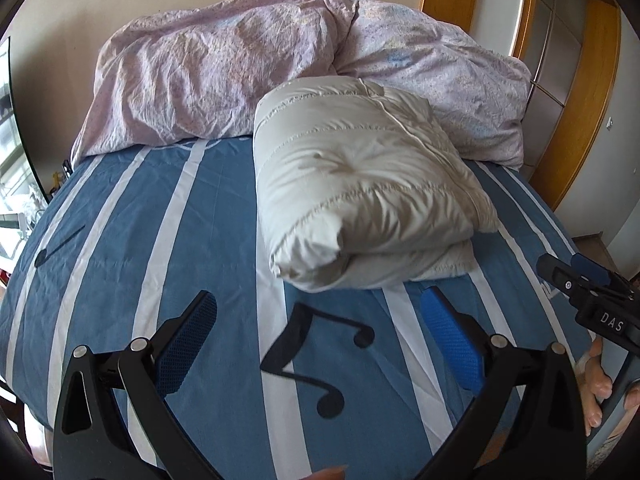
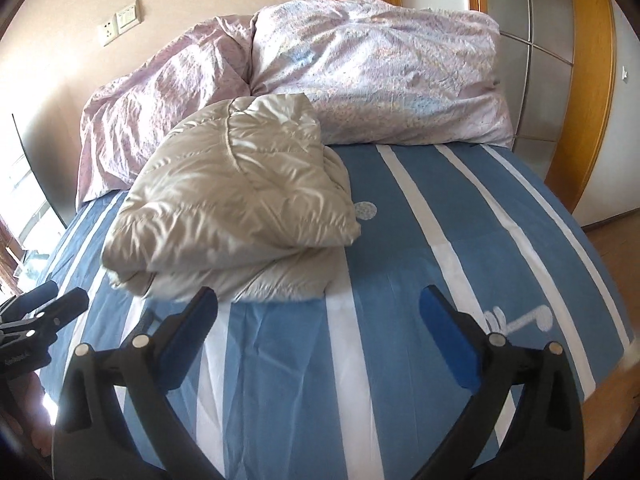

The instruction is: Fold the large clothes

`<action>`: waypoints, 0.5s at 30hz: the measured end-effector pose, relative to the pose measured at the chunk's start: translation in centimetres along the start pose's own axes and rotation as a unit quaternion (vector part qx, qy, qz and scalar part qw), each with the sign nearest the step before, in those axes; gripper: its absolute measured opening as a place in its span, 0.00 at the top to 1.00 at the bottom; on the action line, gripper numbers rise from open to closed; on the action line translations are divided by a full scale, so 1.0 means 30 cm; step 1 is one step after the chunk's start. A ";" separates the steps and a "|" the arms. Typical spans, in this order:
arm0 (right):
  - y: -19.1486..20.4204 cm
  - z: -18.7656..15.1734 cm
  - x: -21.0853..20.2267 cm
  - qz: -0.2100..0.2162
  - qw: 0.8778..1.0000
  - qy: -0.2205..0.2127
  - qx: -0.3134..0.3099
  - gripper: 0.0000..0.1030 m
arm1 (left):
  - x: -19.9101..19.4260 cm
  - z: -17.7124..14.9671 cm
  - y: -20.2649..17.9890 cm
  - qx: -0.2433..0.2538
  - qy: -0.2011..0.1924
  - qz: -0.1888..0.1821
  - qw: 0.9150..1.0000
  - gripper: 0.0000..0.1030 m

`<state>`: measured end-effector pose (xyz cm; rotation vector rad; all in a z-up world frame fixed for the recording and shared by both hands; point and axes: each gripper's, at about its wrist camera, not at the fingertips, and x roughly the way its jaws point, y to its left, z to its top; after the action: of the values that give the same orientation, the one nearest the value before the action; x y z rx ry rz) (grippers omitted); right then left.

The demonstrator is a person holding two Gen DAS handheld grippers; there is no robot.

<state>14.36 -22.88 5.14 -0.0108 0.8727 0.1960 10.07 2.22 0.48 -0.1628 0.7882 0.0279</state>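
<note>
A cream quilted down jacket (image 1: 368, 196) lies folded into a thick bundle on the blue striped bed sheet (image 1: 160, 220). In the right wrist view the same jacket (image 2: 240, 208) sits left of centre, one layer stacked on another. My left gripper (image 1: 320, 308) is open above the sheet, just short of the bundle's near edge, with nothing between its blue pads. My right gripper (image 2: 318, 304) is open wide too, its left finger close to the jacket's near corner without touching it. The right gripper (image 1: 576, 280) also shows at the right edge of the left wrist view.
A crumpled pink floral duvet (image 1: 240, 72) is heaped along the head of the bed against the wall. A wooden-framed wardrobe (image 2: 560, 60) stands to the right. Black music notes (image 1: 320, 360) are printed on the sheet. A person's fingers (image 1: 596, 384) hold the right tool.
</note>
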 end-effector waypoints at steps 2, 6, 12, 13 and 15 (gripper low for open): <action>0.001 -0.013 -0.023 0.002 1.000 0.004 0.001 0.02 | -0.019 -0.017 -0.002 -0.003 0.004 -0.005 1.000 0.01; 0.018 -0.039 -0.072 -0.004 1.000 0.007 -0.003 0.02 | -0.061 -0.047 -0.017 -0.001 0.011 -0.014 1.000 0.01; 0.049 -0.076 -0.126 -0.002 1.000 0.016 -0.018 0.02 | -0.096 -0.076 -0.030 -0.002 0.029 -0.027 0.999 0.01; 0.051 -0.079 -0.133 -0.003 1.000 0.015 -0.020 0.02 | -0.101 -0.078 -0.030 -0.001 0.029 -0.027 0.999 0.01; 0.058 -0.083 -0.152 -0.005 1.000 0.011 -0.023 0.02 | -0.115 -0.080 -0.034 0.001 0.028 -0.026 0.999 0.01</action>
<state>9.30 -22.16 7.12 -0.0602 0.8892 0.2058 6.03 0.98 1.41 -0.1826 0.8392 -0.0276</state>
